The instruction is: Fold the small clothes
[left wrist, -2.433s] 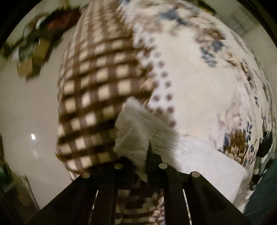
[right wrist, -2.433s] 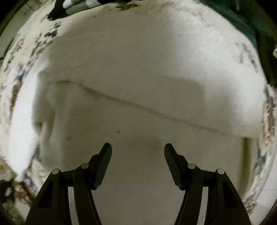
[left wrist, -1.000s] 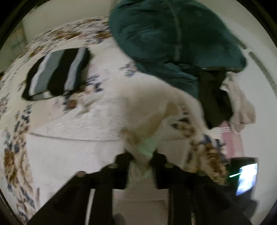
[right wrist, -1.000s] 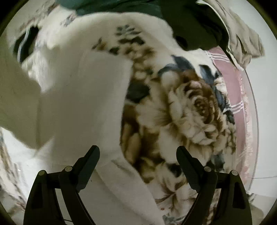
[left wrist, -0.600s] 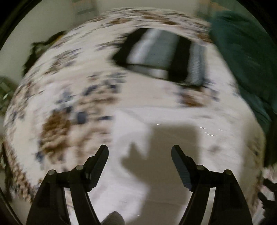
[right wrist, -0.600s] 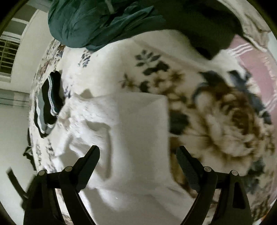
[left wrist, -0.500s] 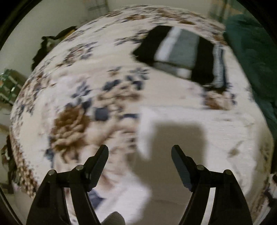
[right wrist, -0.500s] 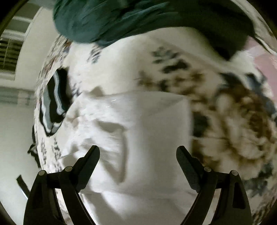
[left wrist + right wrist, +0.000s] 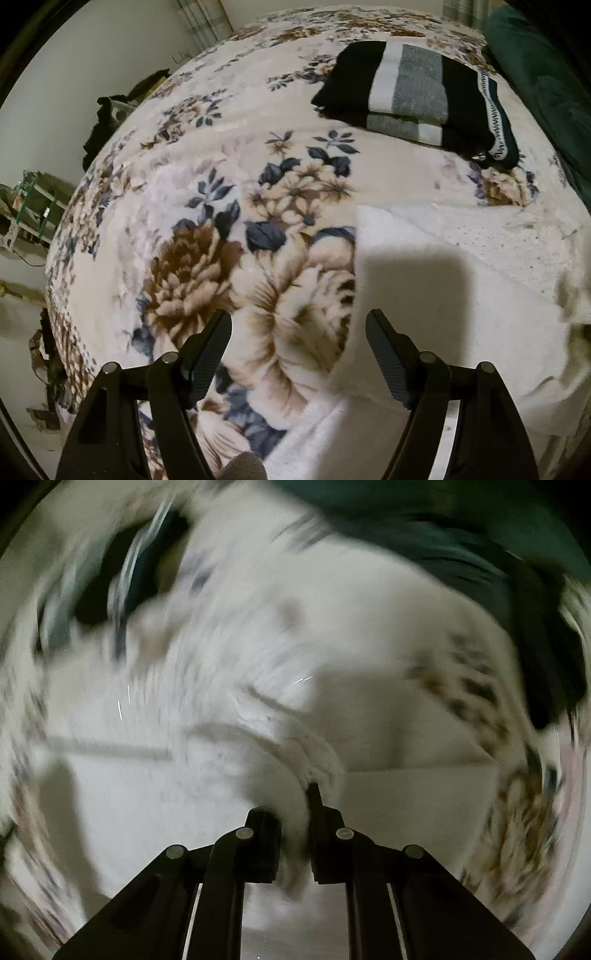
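A white garment (image 9: 461, 295) lies spread flat on a bed covered by a floral blanket (image 9: 207, 206). In the left wrist view the garment fills the lower right of the scene, with one straight edge running up and away from the camera and a squared corner at its far end. That edge passes just inside the right-hand finger of the left gripper (image 9: 298, 332), so most of the cloth lies to the right of the open jaws and only blanket shows between them. The left jaws stand wide and hold nothing.

The right wrist view is heavily blurred. The right gripper (image 9: 295, 812) has its jaws drawn narrow, and a bunched fold of the white garment (image 9: 280, 738) is pinched between them. Cloth rises in a ridge from the fingers and slopes away up and left. Which part of the garment this is cannot be told through the blur.

The right hand appears to be the one carrying the fold, since it alone has cloth. The left hand is close to the near edge and would need to shift to its right to catch it.

Further off, a folded black, grey and white striped garment (image 9: 417, 96) sits near the far side of the bed, well apart from the white one. A dark green heap of cloth (image 9: 546, 81) lies at the far right.
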Motion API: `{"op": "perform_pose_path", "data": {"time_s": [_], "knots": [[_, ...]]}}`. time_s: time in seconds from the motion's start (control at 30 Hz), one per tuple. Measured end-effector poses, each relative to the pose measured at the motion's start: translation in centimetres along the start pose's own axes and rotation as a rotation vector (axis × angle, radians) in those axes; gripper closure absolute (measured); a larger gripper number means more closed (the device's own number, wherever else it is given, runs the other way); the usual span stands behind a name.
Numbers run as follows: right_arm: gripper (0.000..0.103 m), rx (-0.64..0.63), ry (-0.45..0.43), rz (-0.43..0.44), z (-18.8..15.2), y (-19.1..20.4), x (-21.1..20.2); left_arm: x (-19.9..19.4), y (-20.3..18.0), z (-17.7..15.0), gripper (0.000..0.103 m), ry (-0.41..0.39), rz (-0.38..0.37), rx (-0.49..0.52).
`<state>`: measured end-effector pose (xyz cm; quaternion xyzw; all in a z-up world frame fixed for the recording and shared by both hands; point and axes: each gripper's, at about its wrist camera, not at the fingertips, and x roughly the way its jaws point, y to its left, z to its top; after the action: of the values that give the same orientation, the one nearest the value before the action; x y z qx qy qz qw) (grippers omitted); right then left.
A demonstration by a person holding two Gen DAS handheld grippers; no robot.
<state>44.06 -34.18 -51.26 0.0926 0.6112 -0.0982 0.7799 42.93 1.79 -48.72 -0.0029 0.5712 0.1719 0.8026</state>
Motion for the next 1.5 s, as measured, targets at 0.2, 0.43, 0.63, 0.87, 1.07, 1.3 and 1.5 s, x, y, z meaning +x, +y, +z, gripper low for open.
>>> {"op": "perform_pose_path", "data": {"time_s": [0.2,0.43,0.63,0.87,1.07,1.3,1.5], "knots": [[0.092,0.278,0.059,0.051,-3.5,-9.2,-0.7,1.7,0.7,0.8,0.029,0.037,-0.026,-0.072],[0.052,0.589,0.082,0.337,-6.2,-14.5,0.9,3.3,-1.9,1.8,0.029,0.048,-0.032,-0.021],[0.052,0.649,0.019,0.372,-5.5,-15.4,-0.3,3.2,-3.4,2.5,0.029,0.031,-0.058,0.0],[0.1,0.623,0.063,0.063,-6.0,-17.3,-0.6,6.3,-6.4,2.6,0.029,0.049,0.01,0.139],[0.102,0.633,0.094,0.025,-7.0,-19.1,-1.6,7.6,-6.6,3.2,0.027,0.054,0.004,0.19],[0.042,0.794,0.049,0.354,-6.6,-20.1,-0.8,8.0,-6.4,3.2,0.027,0.049,-0.02,0.205],[0.094,0.782,0.048,0.345,-6.6,-17.0,-0.9,9.0,-5.6,4.0,0.026,0.044,-0.001,0.203]]}}
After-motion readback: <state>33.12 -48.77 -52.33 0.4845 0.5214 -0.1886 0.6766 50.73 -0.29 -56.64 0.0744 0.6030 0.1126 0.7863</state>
